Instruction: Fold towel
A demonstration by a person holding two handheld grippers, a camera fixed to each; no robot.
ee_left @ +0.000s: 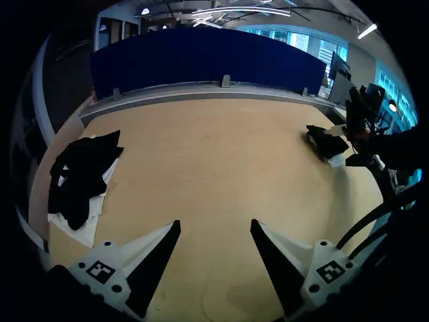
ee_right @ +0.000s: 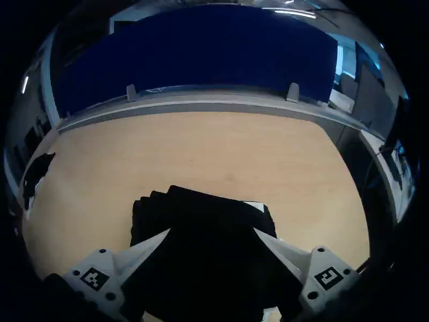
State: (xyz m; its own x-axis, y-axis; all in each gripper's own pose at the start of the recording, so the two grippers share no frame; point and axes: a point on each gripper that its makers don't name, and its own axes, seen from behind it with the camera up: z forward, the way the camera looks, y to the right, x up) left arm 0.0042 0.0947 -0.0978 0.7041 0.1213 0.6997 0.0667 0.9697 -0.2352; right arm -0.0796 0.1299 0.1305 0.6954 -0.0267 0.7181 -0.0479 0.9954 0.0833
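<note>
Towel heap [ee_left: 80, 177], one; folded towel stack [ee_right: 204, 214], one.

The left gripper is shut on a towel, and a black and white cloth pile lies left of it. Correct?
Not quite. In the left gripper view the left gripper is open and empty; the cloth pile does lie at its left.

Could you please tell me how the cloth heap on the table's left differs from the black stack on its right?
The cloth heap is loose and crumpled; the black stack is folded in layers. The heap mixes black and white cloth; the stack is nearly all black. The heap's outline is ragged; the stack's is squarer. Both lie on the wooden table.
</note>
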